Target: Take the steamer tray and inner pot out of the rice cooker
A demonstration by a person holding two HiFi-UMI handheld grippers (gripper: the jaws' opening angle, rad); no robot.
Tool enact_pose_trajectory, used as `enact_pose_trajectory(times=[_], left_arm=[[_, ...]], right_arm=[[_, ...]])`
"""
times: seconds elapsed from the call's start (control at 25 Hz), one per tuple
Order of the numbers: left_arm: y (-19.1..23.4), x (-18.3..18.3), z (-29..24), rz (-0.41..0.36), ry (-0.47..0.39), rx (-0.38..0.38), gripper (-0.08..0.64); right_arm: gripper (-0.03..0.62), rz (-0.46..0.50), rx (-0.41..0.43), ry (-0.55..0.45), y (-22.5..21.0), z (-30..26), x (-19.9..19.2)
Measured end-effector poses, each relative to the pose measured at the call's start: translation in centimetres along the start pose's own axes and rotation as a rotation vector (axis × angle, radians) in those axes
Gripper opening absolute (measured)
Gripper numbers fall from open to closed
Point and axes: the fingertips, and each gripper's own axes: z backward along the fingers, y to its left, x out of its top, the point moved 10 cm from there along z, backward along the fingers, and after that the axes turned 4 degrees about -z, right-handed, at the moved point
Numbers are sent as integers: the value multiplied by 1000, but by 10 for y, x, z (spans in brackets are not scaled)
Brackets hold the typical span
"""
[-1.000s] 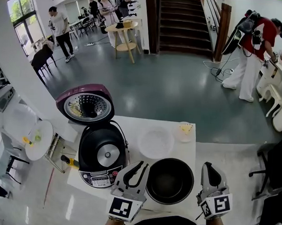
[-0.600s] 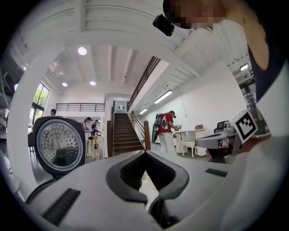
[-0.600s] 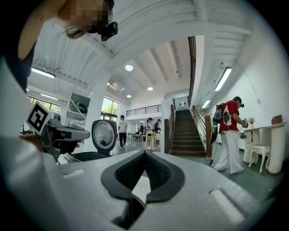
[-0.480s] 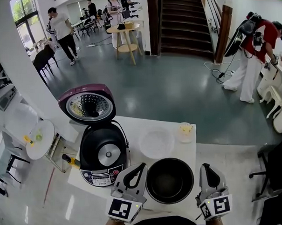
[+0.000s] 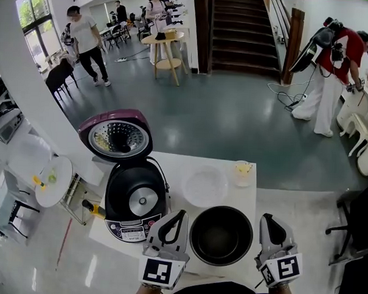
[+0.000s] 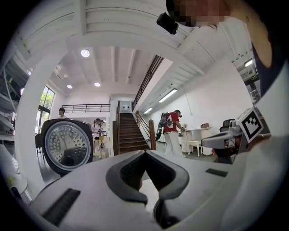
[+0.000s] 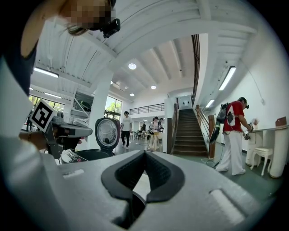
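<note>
Between left gripper (image 5: 178, 215) and right gripper (image 5: 269, 220) sits the inner pot (image 5: 221, 236).

rice cooker (image 5: 136, 199): black body, silver centre disc, white control panel
lid (image 5: 115, 136): maroon shell, silvery dotted inner plate
inner pot (image 5: 221, 236): black
steamer tray (image 5: 203, 185): white, perhaps translucent
desk (image 5: 178, 163): white
left gripper (image 5: 181, 215): grey, black fingers, black-and-white marker cube
right gripper (image 5: 268, 219): same colours
floor (image 5: 222, 114): dark grey-green
</note>
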Motion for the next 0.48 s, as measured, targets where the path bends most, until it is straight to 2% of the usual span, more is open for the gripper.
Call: enact_pose_trajectory(times=[0.48], left_arm=[[1,-4,-1,0,26,21,-2]], right_arm=[[2,0,12,13,-3,-3,-3]])
